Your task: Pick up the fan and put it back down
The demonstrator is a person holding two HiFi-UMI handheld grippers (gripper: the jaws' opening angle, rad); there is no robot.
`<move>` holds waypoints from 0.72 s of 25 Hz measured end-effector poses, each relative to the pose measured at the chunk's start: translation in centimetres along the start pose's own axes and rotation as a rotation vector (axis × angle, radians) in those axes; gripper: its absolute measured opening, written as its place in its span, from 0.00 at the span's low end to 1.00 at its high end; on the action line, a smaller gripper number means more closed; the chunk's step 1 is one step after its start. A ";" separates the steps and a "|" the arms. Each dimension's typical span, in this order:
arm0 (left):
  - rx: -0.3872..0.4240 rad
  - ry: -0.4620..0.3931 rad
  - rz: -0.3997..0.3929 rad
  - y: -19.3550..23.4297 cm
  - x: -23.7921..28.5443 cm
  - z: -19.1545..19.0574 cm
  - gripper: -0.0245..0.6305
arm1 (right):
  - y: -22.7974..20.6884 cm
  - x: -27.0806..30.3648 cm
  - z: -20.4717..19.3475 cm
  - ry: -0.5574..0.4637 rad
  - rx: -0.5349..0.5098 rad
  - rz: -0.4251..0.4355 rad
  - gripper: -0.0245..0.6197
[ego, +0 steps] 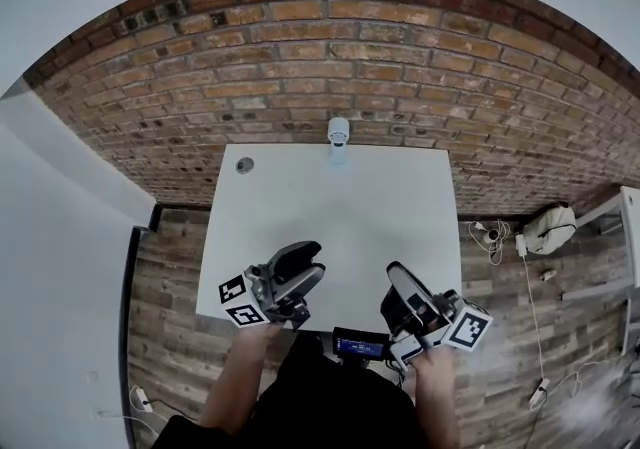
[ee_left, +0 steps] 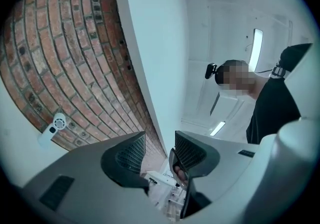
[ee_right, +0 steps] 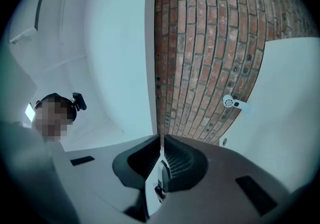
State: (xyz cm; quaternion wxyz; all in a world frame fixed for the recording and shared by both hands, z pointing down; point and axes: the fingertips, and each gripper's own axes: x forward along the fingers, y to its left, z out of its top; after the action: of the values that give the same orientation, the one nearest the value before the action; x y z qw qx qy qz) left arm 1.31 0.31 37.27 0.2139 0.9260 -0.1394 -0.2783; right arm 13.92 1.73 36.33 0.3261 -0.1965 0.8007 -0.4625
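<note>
A small white fan [ego: 338,132] stands at the far edge of the white table [ego: 330,222], against the brick wall. It shows small and distant in the left gripper view [ee_left: 55,125] and in the right gripper view [ee_right: 231,102]. My left gripper [ego: 305,262] hovers over the table's near left part, far from the fan; its jaws [ee_left: 159,148] stand apart with nothing between them. My right gripper [ego: 398,275] is over the near right part, also far from the fan. Its jaws [ee_right: 161,143] are pressed together and hold nothing.
A round cable hole [ego: 245,165] sits in the table's far left corner. A black device with a lit screen [ego: 360,344] is at the near edge. On the wooden floor to the right lie a bag [ego: 550,227] and cables [ego: 492,235], beside another white table [ego: 628,227].
</note>
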 end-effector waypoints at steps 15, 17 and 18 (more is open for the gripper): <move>0.083 0.039 0.091 -11.7 -0.8 -5.9 0.34 | 3.6 -8.1 -2.1 0.023 0.071 0.123 0.08; 0.088 0.037 0.100 -12.0 -1.3 -5.8 0.34 | 4.1 -7.8 -2.4 0.028 0.064 0.133 0.08; 0.090 0.036 0.101 -12.2 -1.6 -5.6 0.34 | 4.2 -7.6 -2.6 0.031 0.066 0.134 0.08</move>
State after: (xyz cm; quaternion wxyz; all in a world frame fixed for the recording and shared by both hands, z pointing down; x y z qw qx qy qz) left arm 4.98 13.27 36.48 0.1880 0.9314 -0.1943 -0.2438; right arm 17.43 10.12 36.25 0.3502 -0.1245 0.8014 -0.4686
